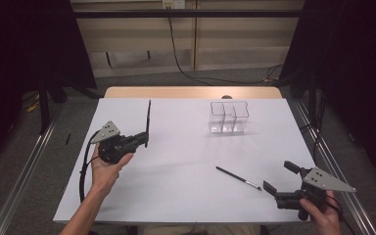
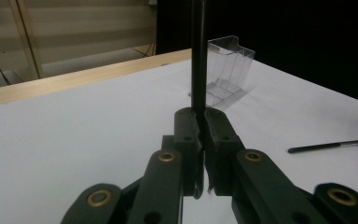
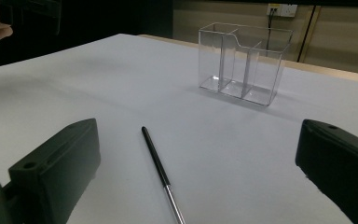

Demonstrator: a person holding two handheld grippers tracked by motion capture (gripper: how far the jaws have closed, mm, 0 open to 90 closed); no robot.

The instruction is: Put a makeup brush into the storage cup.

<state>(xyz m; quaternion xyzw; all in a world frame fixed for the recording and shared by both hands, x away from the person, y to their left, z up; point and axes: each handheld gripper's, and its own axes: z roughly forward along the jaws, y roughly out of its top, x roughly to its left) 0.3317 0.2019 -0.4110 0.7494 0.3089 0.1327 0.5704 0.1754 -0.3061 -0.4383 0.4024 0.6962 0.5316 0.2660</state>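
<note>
Down at the near edge of the white counter [image 1: 176,147], the right tool [image 1: 280,178] is held low in a person's hand, and its two black jaws are spread wide apart with nothing between them. Just in front of it lies a thin black brush [image 1: 238,177] with a silver end, flat on the counter and not touching the tool. In the right gripper view the brush [image 3: 160,168] lies between the two open jaws, a little farther out. The left tool [image 1: 146,138] is on the other side of the counter, well apart from the right one. Its jaws are squeezed tight on a long black stick [image 1: 148,116] that stands straight up. A clear plastic box [image 1: 229,117] with little rooms inside stands at the far side of the counter.
</note>
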